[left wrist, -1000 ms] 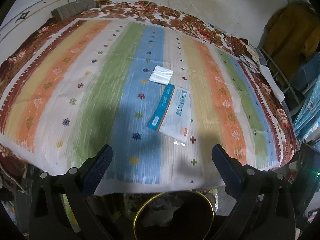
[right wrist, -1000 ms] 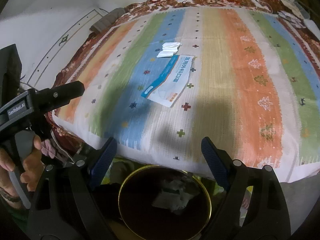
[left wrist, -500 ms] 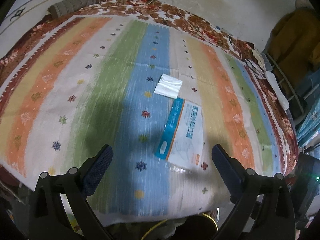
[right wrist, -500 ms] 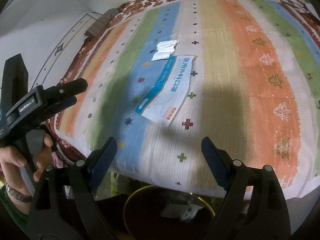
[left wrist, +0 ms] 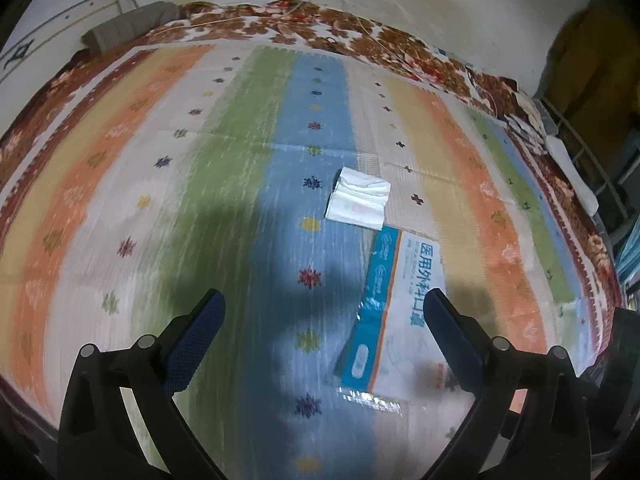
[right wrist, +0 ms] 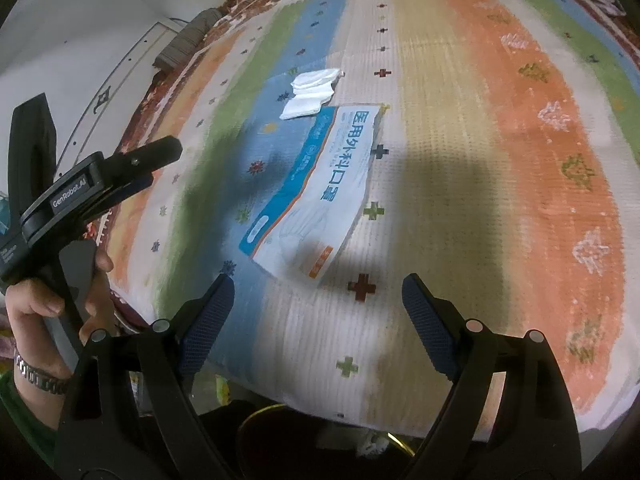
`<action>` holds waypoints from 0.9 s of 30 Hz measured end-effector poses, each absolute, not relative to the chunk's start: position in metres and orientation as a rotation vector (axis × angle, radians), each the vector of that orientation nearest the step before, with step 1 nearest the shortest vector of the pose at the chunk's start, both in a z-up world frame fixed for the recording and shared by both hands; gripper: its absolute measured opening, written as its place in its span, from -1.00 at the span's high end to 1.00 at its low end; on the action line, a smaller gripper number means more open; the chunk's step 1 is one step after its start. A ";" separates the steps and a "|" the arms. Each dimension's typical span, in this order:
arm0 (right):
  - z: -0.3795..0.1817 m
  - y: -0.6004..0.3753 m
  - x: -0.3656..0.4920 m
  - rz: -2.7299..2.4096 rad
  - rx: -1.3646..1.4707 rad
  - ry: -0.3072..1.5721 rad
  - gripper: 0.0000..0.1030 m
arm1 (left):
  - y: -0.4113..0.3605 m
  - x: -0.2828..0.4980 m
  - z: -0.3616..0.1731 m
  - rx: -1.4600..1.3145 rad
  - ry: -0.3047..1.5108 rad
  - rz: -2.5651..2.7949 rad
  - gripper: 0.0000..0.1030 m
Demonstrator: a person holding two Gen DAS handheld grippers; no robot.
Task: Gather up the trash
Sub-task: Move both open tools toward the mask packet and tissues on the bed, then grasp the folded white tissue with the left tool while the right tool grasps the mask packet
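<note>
Bed (left wrist: pixel 120 208) covered with a striped cloth in orange, green, blue, cream bands; a brown floral blanket (left wrist: pixel 360 36) shows along its far edge.

Trash items on the blue and cream stripes: a flat blue-and-white mask packet (left wrist: pixel 400 300) with printed characters, and a folded white tissue (left wrist: pixel 358 198) just beyond its far end, the two nearly touching. In the right wrist view the packet (right wrist: pixel 316 188) lies diagonally, the tissue (right wrist: pixel 312 92) at its upper end.

Left hand-held gripper (left wrist: pixel 324 312): jaws spread wide, nothing between the pads; its right finger overlaps the near part of the packet in the picture, contact cannot be told. It also appears at the left of the right wrist view (right wrist: pixel 160 160), held by a hand (right wrist: pixel 52 300) wearing a metal wristband.

Right hand-held gripper (right wrist: pixel 318 300): jaws spread wide, empty, above the cloth just short of the packet's near corner.

A gold-rimmed bin (right wrist: pixel 400 444) sits below the bed edge, partly hidden.
</note>
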State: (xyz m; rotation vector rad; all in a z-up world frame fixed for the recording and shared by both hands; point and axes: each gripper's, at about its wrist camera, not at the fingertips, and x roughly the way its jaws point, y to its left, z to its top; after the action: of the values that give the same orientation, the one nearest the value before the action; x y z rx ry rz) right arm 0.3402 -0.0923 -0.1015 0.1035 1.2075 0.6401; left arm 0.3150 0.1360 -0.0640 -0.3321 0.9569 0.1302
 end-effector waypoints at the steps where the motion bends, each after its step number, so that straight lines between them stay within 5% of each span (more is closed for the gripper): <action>1: -0.105 -0.090 0.343 0.641 0.104 1.209 -0.53 | 0.136 0.318 -0.066 -0.330 0.959 0.122 -0.89; 27: -0.156 -0.072 0.394 0.658 0.292 1.312 0.15 | 0.158 0.405 -0.160 -0.917 0.941 -0.130 -0.66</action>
State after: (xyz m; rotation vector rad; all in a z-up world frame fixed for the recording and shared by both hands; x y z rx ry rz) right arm 0.3940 -0.0721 -0.1556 0.2920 1.3120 0.6578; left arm 0.4050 0.1584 -0.1597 -0.9170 0.9407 -0.1303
